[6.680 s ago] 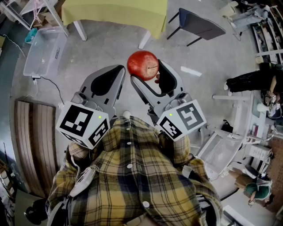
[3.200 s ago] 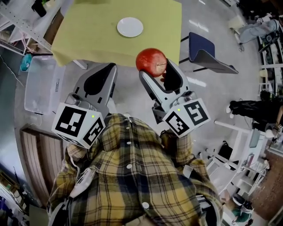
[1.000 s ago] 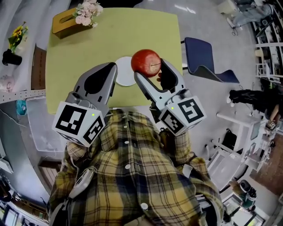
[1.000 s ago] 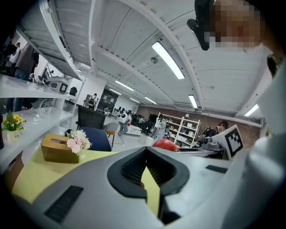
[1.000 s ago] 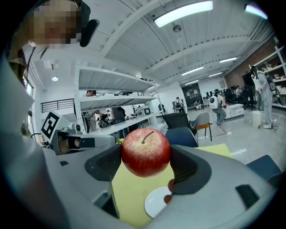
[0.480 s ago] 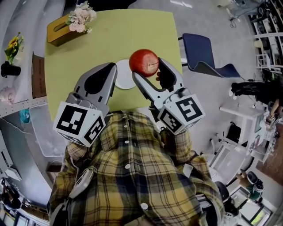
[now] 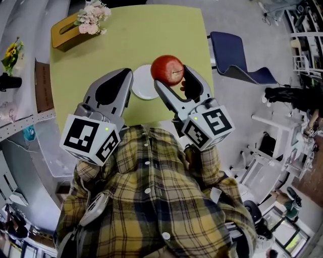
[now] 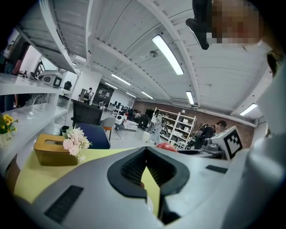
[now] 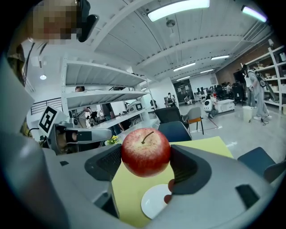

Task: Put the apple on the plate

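- Red apple (image 9: 145,152) was pinched at its sides between the jaws of the right gripper (image 7: 171,76), carried in the air and resting on nothing; in the right gripper view its stem pointed up
- Yellow-green table (image 7: 126,40) filled the upper middle of the head view, and the white plate (image 7: 143,88) lay on its near part, showing between the two grippers
- The relation the placing would turn on: in the head view the plate sat just left of and below the apple, its right edge hidden behind the fruit; in the right gripper view it lay below the apple, a touch toward the lower right of centre, so the apple looked nearly over it but well above it
- The apple was roundish with no real long axis; its stem line stood upright, which I judged would let it settle on its base if lowered straight
- The plate was bare, nothing on it
- The left gripper (image 8: 145,152) hung just left of the plate with its jaws together at the tips and nothing between them; the right gripper was plainly the one to finish the job
- A tan box (image 7: 68,34) with pale flowers (image 7: 93,12) beside it stood at the table's far left corner, well apart from the plate, and a blue chair (image 7: 237,55) stood off the table's right side
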Demonstrator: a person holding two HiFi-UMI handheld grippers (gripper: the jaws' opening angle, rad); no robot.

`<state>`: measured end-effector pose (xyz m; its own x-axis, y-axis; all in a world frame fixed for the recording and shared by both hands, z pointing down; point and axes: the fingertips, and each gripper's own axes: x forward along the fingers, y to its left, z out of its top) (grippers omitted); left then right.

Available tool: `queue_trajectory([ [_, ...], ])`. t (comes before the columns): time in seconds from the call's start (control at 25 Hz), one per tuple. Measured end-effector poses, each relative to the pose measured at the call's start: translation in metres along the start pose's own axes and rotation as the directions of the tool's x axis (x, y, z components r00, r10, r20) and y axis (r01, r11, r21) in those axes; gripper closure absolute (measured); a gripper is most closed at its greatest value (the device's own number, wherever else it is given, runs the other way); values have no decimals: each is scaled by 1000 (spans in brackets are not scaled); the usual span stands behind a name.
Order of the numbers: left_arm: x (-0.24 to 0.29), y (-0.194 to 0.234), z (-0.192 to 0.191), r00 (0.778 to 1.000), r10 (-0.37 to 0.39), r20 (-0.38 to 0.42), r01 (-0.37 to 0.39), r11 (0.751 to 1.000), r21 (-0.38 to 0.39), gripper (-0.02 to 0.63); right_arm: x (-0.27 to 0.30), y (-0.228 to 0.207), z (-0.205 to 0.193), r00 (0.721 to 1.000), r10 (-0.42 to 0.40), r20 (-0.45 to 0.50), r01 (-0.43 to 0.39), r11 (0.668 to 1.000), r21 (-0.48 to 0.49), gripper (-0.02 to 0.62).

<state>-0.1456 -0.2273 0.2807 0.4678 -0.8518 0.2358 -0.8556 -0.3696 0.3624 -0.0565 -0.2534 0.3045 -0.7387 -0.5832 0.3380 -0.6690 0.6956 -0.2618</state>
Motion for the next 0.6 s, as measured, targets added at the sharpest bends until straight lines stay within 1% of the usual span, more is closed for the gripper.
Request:
queue_trajectory([
  [0.2,3,12,-12,1000,21,-4,-21,999,-27,598,13,-4,-20,999,12,-32,-12,1000,22,264],
  [0.4,8,18,-32,999,36,-11,-37,998,-44,598,25,-11,-45,997,36,-71,-32,998,53,264],
  [0.6,13,19,-54,998,58,-41,-60,996,-69,598,33,-26,-67,993,49,-105,-40,995,87,264],
])
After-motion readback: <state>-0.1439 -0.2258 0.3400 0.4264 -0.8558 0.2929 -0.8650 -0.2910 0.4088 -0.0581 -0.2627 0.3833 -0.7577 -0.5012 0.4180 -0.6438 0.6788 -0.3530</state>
